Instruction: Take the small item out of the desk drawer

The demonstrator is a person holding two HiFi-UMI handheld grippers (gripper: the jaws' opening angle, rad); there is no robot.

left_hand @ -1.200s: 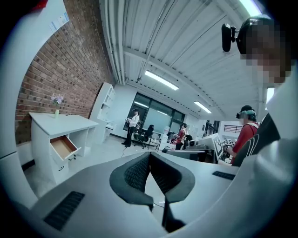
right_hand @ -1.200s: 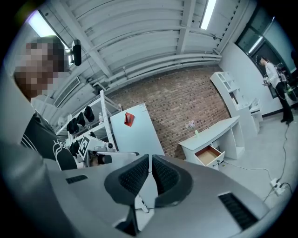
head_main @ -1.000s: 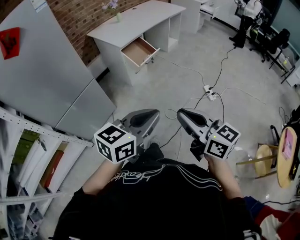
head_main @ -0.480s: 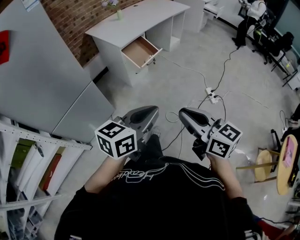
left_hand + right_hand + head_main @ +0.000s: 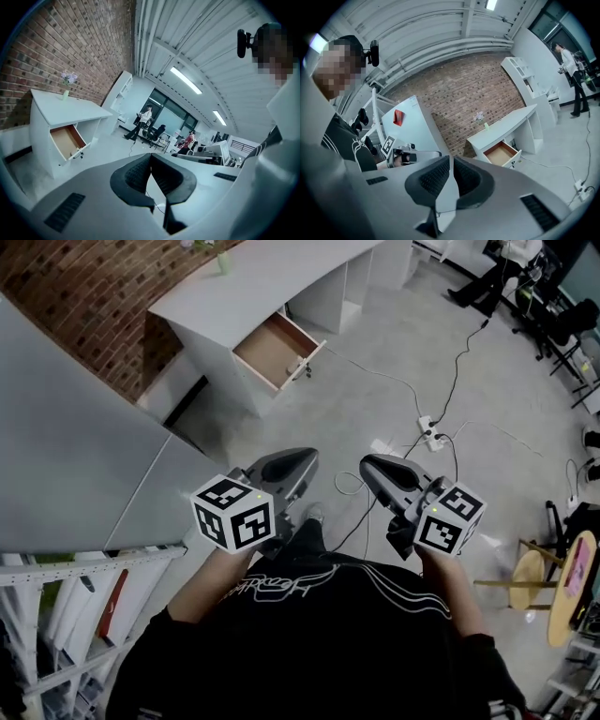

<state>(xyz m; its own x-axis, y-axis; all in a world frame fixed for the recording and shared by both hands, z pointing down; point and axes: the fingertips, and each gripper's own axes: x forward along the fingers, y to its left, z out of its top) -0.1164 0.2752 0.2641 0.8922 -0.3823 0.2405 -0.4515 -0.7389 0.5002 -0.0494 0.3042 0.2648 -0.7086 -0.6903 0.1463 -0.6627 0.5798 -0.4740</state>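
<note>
Both grippers are closed and hold nothing: the left gripper [image 5: 310, 458] has its jaws pressed together with only air beyond them, and the right gripper [image 5: 367, 465] looks the same in its own view. They hang side by side in front of the person's body and point toward the desk [image 5: 281, 273], which is well apart across the floor [image 5: 347, 418]. The drawer [image 5: 272, 351] stands pulled out. The item should be inside it, but from here I see only a bare brown bottom and cannot tell if something small lies there. I think the first risk is on the way: a cable [image 5: 457, 371] and a power strip [image 5: 427, 434] lie on the floor to the right of the path, and a foot could catch them. At the desk, the open drawer sticks out, so a gripper could knock its front. If the jaws are not opened early, they would push the item into a corner instead of taking it. A small thing can also slip from the pads [image 5: 136, 173]. The desk is smooth white board with straight edges. The drawer is a shallow box, wood-coloured inside. The floor is grey and a little shiny, like concrete. The pads are black, curved and ribbed, and the gripper shells are smooth grey plastic.
</note>
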